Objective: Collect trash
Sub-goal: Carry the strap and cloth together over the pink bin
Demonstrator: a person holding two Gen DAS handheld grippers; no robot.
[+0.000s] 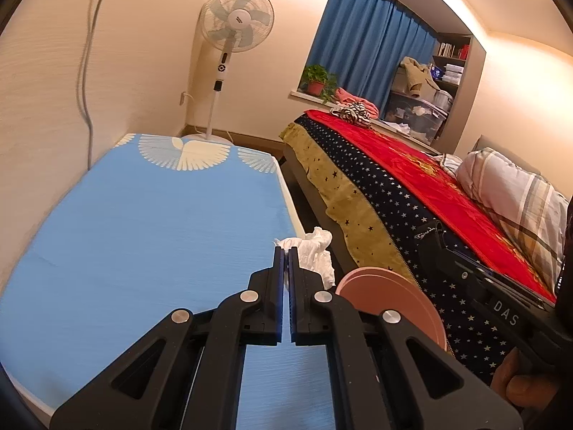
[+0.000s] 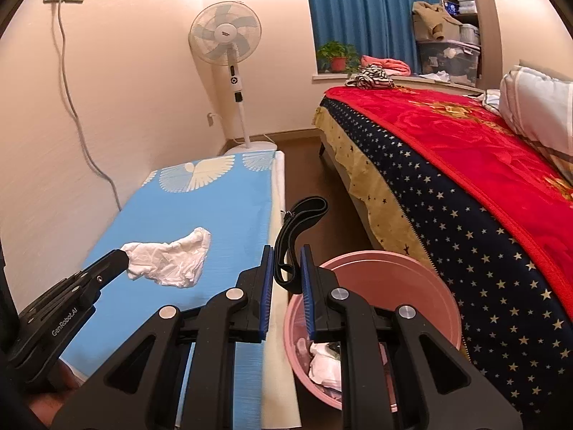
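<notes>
Our left gripper (image 1: 285,251) is clenched on a crumpled white tissue (image 2: 172,256) over the blue mat (image 2: 200,208), beside the pink bin (image 2: 440,297); our right gripper (image 2: 286,251) grasps a black strap (image 2: 304,211) above that bin's rim.

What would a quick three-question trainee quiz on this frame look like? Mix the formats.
1. True or false: the left gripper is shut on the white tissue.
2. What sits between the right gripper's pads? A) black strap B) red cup C) door key
3. Fill in: the pink bin stands on the floor between the blue-covered table and the ____.

Key: 1 true; 2 A; 3 bed.
</notes>
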